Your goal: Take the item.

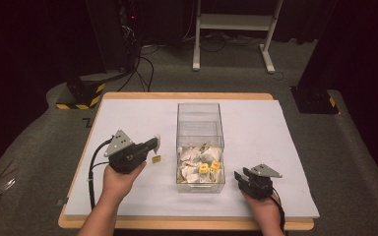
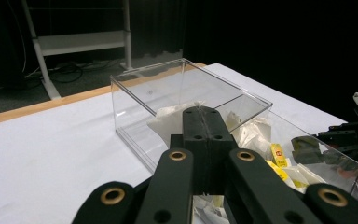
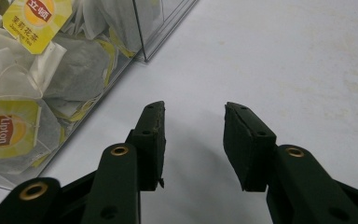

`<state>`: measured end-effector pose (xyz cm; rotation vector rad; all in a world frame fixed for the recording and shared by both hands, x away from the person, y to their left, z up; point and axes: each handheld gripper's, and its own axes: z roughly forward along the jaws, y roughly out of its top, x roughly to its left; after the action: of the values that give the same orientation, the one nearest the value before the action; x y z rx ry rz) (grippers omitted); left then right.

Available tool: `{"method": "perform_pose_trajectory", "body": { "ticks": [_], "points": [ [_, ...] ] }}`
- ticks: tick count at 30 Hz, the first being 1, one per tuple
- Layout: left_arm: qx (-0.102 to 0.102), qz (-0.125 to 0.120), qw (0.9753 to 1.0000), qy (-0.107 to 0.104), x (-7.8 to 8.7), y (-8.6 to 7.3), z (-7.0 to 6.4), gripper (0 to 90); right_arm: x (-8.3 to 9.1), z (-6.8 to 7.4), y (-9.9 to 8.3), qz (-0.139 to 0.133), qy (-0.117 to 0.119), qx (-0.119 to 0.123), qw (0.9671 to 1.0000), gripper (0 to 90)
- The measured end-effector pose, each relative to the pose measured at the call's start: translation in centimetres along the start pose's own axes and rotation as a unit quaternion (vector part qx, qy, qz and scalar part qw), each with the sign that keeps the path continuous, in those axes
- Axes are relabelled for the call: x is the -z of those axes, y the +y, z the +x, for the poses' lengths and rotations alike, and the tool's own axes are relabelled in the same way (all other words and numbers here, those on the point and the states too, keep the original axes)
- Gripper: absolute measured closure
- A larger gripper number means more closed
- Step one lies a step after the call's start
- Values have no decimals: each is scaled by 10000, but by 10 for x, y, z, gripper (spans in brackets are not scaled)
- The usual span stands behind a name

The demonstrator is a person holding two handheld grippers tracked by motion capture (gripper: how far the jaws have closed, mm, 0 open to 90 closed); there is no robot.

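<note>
A clear plastic box (image 1: 200,129) stands mid-table, its near half heaped with white tea bags (image 1: 195,164) bearing yellow tags (image 3: 36,18). My left gripper (image 1: 153,143) sits just left of the box, shut on a white tea bag (image 1: 157,140) whose yellow tag (image 1: 156,159) dangles below on its string. In the left gripper view the jaws (image 2: 204,113) are pressed together with the tea bag (image 2: 168,122) showing behind their tips, close to the box wall (image 2: 135,116). My right gripper (image 1: 239,176) rests right of the box's near corner, open (image 3: 193,116) over bare sheet.
A white sheet (image 1: 261,137) covers the wooden table (image 1: 187,96). On the floor behind stand a white frame (image 1: 234,22), black stands, and a yellow-and-black striped base (image 1: 81,93) at back left. The right gripper (image 2: 354,135) appears beyond the box in the left gripper view.
</note>
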<state>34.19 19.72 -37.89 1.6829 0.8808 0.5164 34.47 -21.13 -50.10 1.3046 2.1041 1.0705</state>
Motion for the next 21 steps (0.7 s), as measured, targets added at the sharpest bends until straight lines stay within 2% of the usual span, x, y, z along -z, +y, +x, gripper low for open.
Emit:
{"method": "perform_pose_trajectory", "body": {
  "ticks": [7, 8, 9, 12, 17, 21],
  "points": [
    [35, -24, 10000, 49, 3, -1, 4, 900, -1, 1, 0, 59, -17, 38, 10000, 556],
    [46, -28, 10000, 49, 4, -1, 5, 900, -1, 1, 1, 61, -23, 104, 9999, 545],
    [57, -36, 10000, 51, 4, -1, 5, 900, -1, 2, 1, 93, -44, 59, 9999, 535],
    [20, -47, 10000, 79, 6, 0, 6, 900, -3, 3, 1, 145, -94, 161, 9997, 488],
    [49, -88, 9999, 104, 8, 2, 8, 900, -5, 4, 2, 286, -151, 155, 9994, 393],
    [-5, -101, 9998, 147, 10, 4, 10, 900, -8, 5, 3, 415, -200, 169, 9988, 345]
  ]
}}
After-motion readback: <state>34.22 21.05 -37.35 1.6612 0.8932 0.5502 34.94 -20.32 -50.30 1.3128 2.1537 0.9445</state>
